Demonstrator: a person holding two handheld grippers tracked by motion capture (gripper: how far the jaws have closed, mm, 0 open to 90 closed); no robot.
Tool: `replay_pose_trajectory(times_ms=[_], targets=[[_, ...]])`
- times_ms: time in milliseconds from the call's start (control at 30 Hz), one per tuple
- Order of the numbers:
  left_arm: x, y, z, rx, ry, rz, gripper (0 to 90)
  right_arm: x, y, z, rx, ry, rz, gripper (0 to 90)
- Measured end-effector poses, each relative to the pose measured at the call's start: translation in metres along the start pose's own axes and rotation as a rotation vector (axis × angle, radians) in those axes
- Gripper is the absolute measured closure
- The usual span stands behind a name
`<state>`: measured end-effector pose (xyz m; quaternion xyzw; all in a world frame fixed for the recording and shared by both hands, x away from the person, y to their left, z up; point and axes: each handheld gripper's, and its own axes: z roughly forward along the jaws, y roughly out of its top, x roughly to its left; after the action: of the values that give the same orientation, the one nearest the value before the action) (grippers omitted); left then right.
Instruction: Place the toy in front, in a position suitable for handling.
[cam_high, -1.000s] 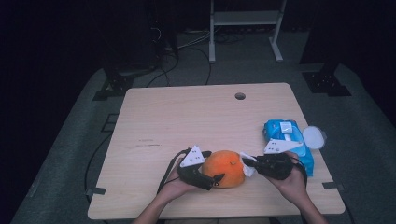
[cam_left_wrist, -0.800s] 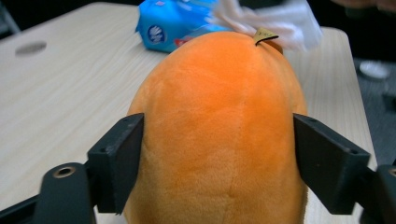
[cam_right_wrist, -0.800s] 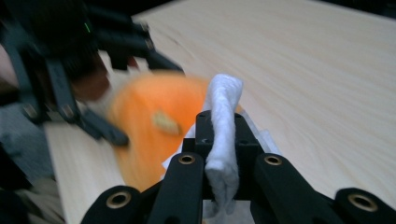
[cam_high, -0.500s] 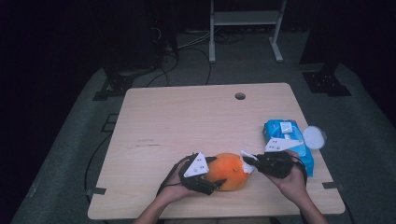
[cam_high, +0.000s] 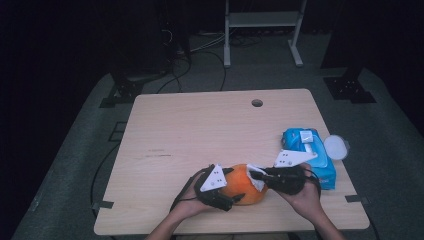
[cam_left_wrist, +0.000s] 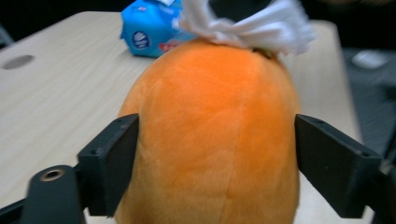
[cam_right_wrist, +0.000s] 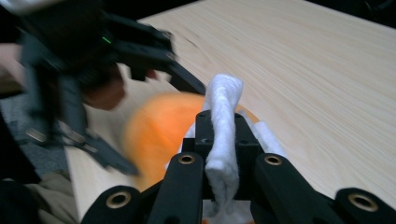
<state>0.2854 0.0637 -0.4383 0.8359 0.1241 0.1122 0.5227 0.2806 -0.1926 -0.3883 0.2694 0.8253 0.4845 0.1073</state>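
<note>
An orange plush ball (cam_high: 245, 186) lies near the table's front edge. My left gripper (cam_high: 234, 186) straddles it from the left. In the left gripper view both jaws lie against the sides of the orange plush ball (cam_left_wrist: 210, 135); the left gripper (cam_left_wrist: 217, 154) has just been opening its jaws with the plush still between them. My right gripper (cam_high: 257, 176) comes in from the right, shut on a white wipe (cam_high: 257, 180). In the right gripper view the right gripper (cam_right_wrist: 222, 126) pinches the white wipe (cam_right_wrist: 224, 102) against the blurred orange plush ball (cam_right_wrist: 159, 130). The white wipe (cam_left_wrist: 252, 25) rests on the plush's far end.
A blue pack of wipes (cam_high: 307, 150) lies at the table's right edge with a round white lid (cam_high: 336, 146) beside it. The wooden table (cam_high: 200, 130) has a cable hole (cam_high: 257, 103) at the back. Dark stands and cables are on the floor behind.
The left gripper has shifted slightly in against the plush. The right gripper and its wipe have stayed put at the plush's right side.
</note>
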Motion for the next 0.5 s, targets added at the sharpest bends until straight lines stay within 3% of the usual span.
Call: replay_pose_trajectory(times_ms=[100, 133, 233, 267, 400, 433, 500], targets=[[0.003, -0.001, -0.001, -0.025, -0.016, -0.025, 18.1, -0.009, -0.006, -0.002, 0.000, 0.001, 0.032, 84.0], [0.000, 0.001, 0.001, -0.011, 0.010, 0.006, 20.3, -0.012, -0.007, -0.005, 0.002, -0.003, 0.045, 84.0], [-0.002, 0.003, 0.003, 0.004, 0.045, 0.016, 22.5, -0.008, -0.003, -0.007, -0.007, 0.004, 0.041, 84.1], [-0.004, 0.004, 0.004, 0.007, 0.050, 0.025, 22.4, 0.001, 0.004, -0.009, -0.031, 0.033, 0.018, 84.0], [-0.004, 0.003, 0.004, 0.002, 0.033, 0.028, 18.5, 0.012, 0.011, -0.006, -0.029, 0.044, -0.024, 84.0], [-0.003, 0.002, 0.004, -0.003, 0.013, 0.022, 15.0, 0.013, 0.008, -0.001, 0.010, 0.007, -0.053, 84.0], [0.000, 0.001, 0.002, -0.007, -0.010, 0.004, 12.5, 0.010, 0.005, 0.002, 0.019, 0.008, -0.042, 84.0]])
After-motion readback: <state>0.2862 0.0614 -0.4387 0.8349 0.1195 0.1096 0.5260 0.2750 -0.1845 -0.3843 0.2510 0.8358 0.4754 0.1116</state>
